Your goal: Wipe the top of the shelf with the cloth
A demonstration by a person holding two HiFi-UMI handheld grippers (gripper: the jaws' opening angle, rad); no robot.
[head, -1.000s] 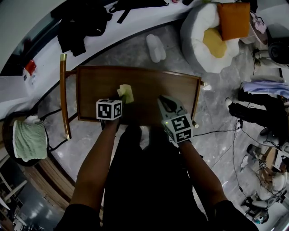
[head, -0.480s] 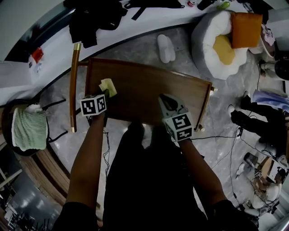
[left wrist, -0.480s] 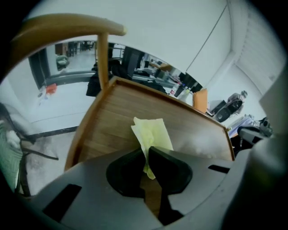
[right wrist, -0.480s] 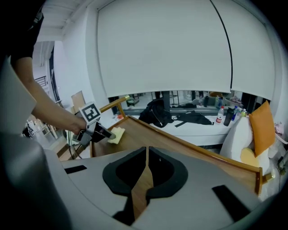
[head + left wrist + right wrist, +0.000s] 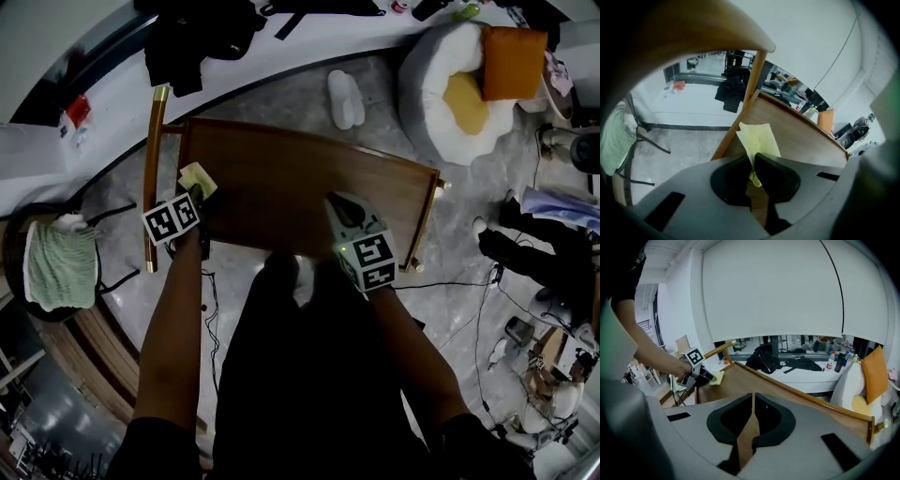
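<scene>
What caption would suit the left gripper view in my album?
Left tool pinching a yellow cloth near the edge of the wooden shelf top.

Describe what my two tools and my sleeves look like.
The left tool and the right tool both have light grey bodies, black curved pads and a white cube with black square markers. A small green light shows on the right one. The person wears short black sleeves.

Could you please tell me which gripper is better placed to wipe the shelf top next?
Left. The left gripper is shut on the yellow cloth at the left end of the shelf top; the right gripper is shut on nothing near the front edge.
</scene>
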